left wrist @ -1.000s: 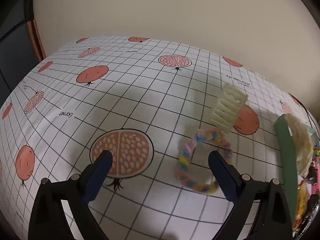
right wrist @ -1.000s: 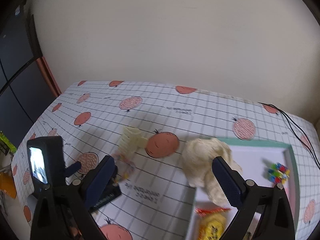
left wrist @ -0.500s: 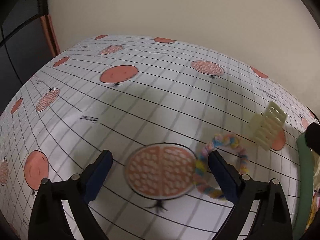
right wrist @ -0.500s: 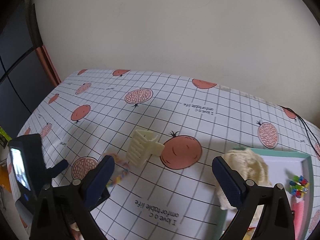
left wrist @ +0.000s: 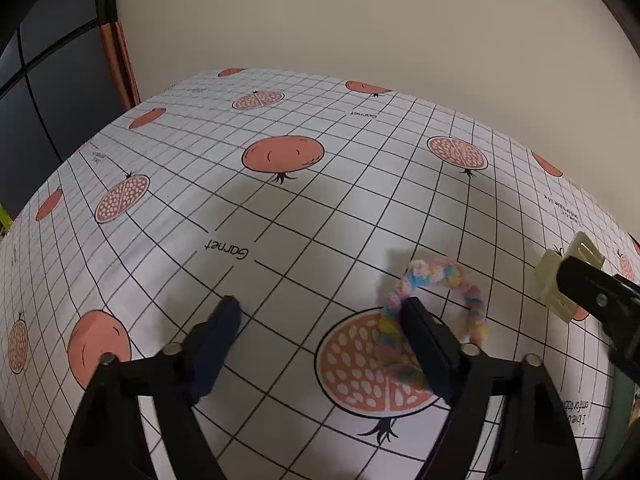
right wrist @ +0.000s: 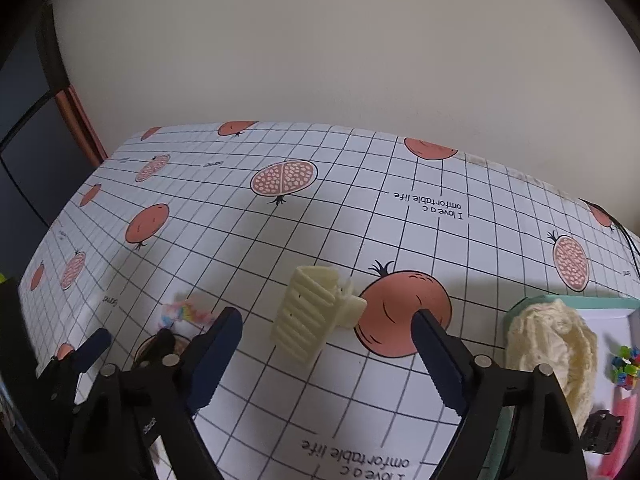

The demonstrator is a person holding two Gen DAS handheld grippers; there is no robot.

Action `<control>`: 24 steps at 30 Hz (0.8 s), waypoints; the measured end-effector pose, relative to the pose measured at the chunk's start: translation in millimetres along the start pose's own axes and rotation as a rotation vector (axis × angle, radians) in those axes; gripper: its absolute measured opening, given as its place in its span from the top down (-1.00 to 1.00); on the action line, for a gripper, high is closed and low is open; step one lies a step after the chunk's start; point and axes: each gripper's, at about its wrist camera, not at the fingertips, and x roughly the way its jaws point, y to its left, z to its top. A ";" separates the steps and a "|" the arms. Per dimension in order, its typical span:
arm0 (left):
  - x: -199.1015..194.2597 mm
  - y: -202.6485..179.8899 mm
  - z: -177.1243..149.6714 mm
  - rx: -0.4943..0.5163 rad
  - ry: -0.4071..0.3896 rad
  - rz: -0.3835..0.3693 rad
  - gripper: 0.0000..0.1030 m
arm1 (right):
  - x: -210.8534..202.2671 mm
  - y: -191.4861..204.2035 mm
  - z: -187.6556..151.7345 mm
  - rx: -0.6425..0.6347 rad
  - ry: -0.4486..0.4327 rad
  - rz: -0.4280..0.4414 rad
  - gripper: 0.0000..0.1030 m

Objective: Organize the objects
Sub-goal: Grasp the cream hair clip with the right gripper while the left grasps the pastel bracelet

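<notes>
- Clip, a cream claw hair clip, lies on the tablecloth just ahead of your right gripper, between its fingers in that view and beside a printed orange pomegranate.
- Your right gripper's jaws stand wide apart and hold nothing.
- Your left gripper is also spread wide and empty; its right finger sits inside the loop of the scrunchie, a pastel braided hair tie lying on a printed half pomegranate.
- To the right, a green-rimmed tray already holds a cream knitted piece draped over its edge and some small coloured bits.
- Judged from this, you are in the reach-and-grasp step, with both hair items not yet in the tray.
- Next, each gripper would need to lower so its fingers straddle its item, then close; the scrunchie is soft and may fold.
- Compared with half a second ago, your right gripper has moved closer to the clip, and your left has advanced so the scrunchie now sits against its right finger.
</notes>
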 end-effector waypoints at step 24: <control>-7.6 2.5 -2.5 -0.002 -0.005 -0.121 0.88 | -13.6 2.4 -16.9 -0.028 0.034 0.005 0.36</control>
